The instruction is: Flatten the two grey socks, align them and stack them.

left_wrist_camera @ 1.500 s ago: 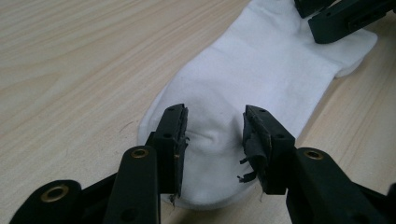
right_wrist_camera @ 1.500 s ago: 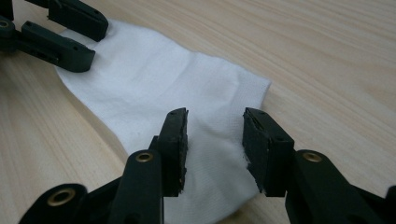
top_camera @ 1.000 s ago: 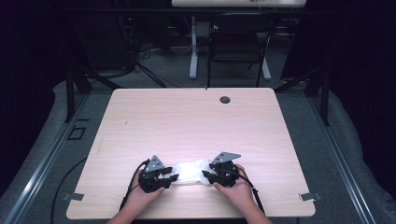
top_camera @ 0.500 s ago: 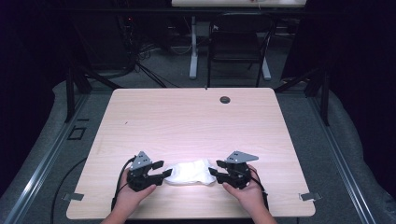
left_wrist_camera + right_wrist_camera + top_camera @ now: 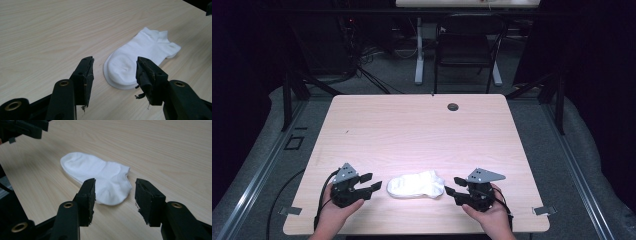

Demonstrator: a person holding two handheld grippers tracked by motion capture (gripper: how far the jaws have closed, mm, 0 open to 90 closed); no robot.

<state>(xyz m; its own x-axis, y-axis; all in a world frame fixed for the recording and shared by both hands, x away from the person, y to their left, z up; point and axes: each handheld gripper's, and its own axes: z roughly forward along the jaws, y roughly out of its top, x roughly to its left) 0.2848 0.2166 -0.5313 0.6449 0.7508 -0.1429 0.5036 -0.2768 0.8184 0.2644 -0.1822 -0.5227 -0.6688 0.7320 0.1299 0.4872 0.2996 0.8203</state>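
**Desk editor:** What is in front of us?

**Photographer:** A pair of white ankle socks (image 5: 414, 184), stacked one on the other, lies flat on the near half of the pale wooden desk (image 5: 422, 130), between two hand-held tools. The left gripper (image 5: 368, 182) sits just off the toe end with its jaws apart and nothing between them. The right gripper (image 5: 452, 192) sits just off the cuff end, its jaws having just been opening, likewise empty. Neither touches the fabric.

**Desk editor:** So the step in hand?

**Photographer:** By my reading, letting go and backing off from a laid-out pair. Done well, that means drawing each hand away along the desk line or upward, jaws kept wide, so no pad snags a thread and drags the top sock off the lower one.

**Desk editor:** Any risk?

**Photographer:** The left gripper view shows the rounded toe (image 5: 120, 72) sitting close ahead of frayed pad edges; the right gripper view shows the cuff (image 5: 117, 187) lying partly behind the jaw tips. A low, careless sweep could catch either.
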